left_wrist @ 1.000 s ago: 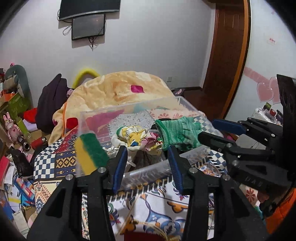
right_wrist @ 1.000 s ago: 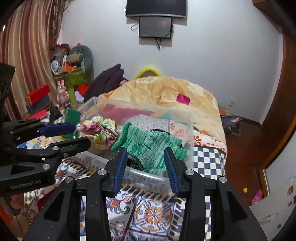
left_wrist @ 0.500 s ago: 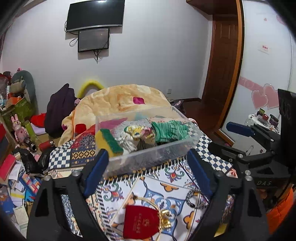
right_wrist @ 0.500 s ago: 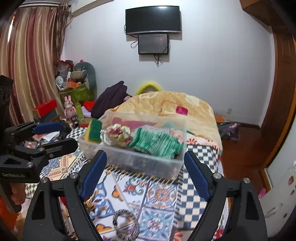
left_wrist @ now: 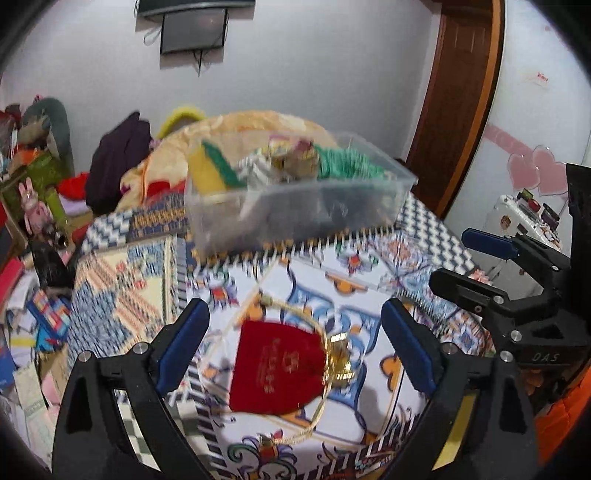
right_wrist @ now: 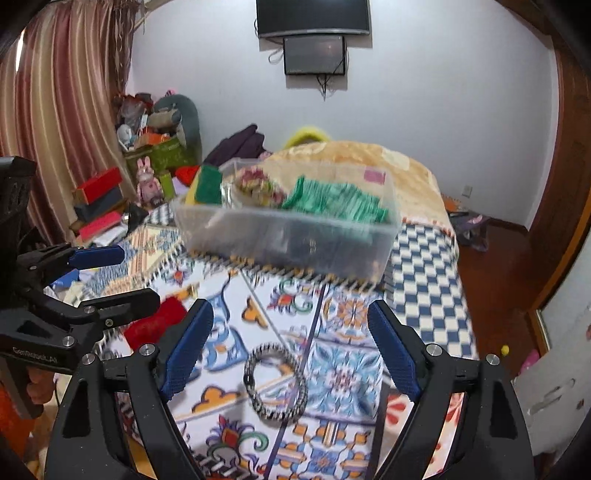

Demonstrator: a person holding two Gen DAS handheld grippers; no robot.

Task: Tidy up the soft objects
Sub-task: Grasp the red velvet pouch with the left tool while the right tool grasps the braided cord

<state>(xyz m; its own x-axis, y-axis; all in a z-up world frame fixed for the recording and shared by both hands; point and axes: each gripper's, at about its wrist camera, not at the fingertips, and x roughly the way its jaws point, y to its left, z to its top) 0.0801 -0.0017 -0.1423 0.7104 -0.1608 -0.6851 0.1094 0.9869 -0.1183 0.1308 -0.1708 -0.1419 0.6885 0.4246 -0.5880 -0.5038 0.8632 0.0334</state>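
Note:
A clear plastic bin [left_wrist: 295,206] [right_wrist: 288,236] sits on the patterned bedspread and holds a yellow-green sponge [left_wrist: 212,171], a floral cloth [right_wrist: 258,186] and a green knit glove [right_wrist: 336,201]. My left gripper [left_wrist: 295,347] is open and empty, above a red drawstring pouch [left_wrist: 277,365] with gold cord. My right gripper [right_wrist: 291,354] is open and empty, above a black-and-white braided bracelet [right_wrist: 275,384]. Each gripper shows in the other's view, the right one at the right edge [left_wrist: 461,266] and the left one at the left edge [right_wrist: 122,280].
The patterned bedspread [right_wrist: 424,280] covers the bed, with an orange blanket [right_wrist: 410,173] behind the bin. Clutter of boxes and toys [right_wrist: 147,166] stands at the left, a wooden door [left_wrist: 461,103] at the right, and a wall screen [right_wrist: 314,33] ahead.
Both grippers opened wide and pulled back from the bin toward the near side of the bed. The pouch and the bracelet came into view between the fingers.

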